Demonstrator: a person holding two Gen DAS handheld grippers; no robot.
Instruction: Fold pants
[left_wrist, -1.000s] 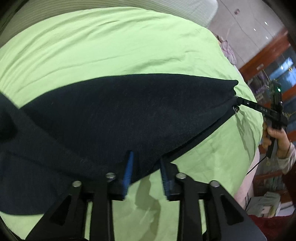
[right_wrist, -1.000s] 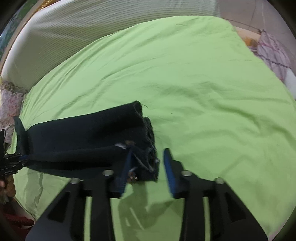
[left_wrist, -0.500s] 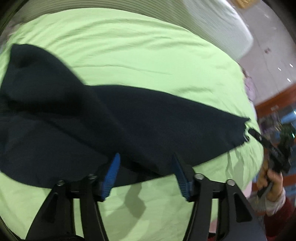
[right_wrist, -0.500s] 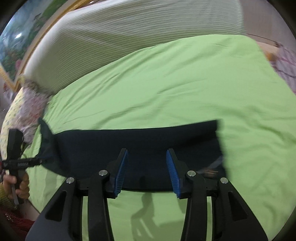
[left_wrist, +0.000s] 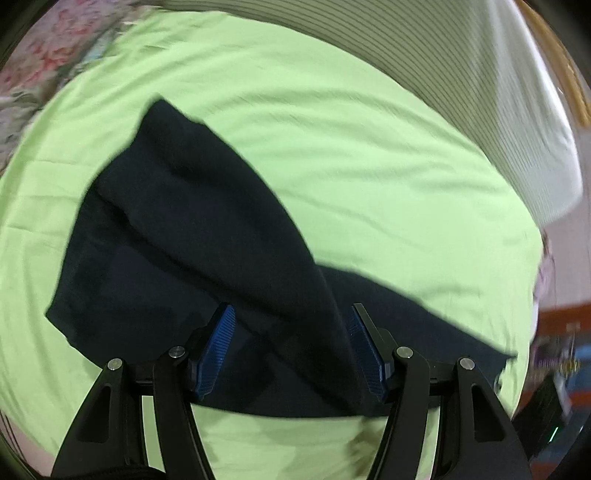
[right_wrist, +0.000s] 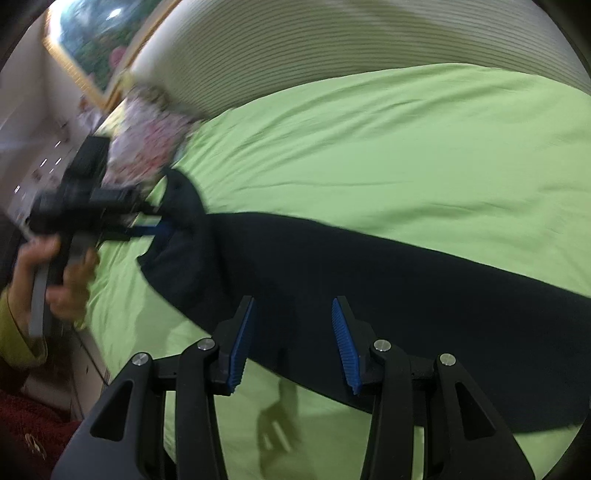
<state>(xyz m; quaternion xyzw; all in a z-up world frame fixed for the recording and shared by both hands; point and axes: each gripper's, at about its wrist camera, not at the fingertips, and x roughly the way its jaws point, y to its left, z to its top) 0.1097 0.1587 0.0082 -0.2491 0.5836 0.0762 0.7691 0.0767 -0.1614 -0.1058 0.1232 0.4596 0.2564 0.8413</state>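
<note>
1 pr dark navy pants (left_wrist: 192, 236) on the bed w/ 1 lime-green sheet (left_wrist: 369, 177). In left wrist view they fill centre & lower left of frame, a thick fold running diagonally from upper left down to lower centre, w/ a flatter strip trailing to lower right. In right wrist view the pants (right_wrist: 388, 280) stretch as a long band from centre left to right edge, lying flat on the sheet (right_wrist: 369, 147).

2 grippers. Left gripper (left_wrist: 291, 349): blue pads spread wide, released, the fold lying between them, nothing pinched. Right gripper (right_wrist: 291, 341): also spread apart, released, hovering over the near pant edge.

Left gripper seen again at left of right wrist view (right_wrist: 147, 225), held by 1 hand (right_wrist: 55, 280); blurred, its tip at the pant end.

1 striped headboard cushion (right_wrist: 332, 55) across top. 1 floral pillow (right_wrist: 155, 147) upper left, smeared by motion.

No legible writing. Pant waistband/hem details not discernible; right end cut off by frame.
</note>
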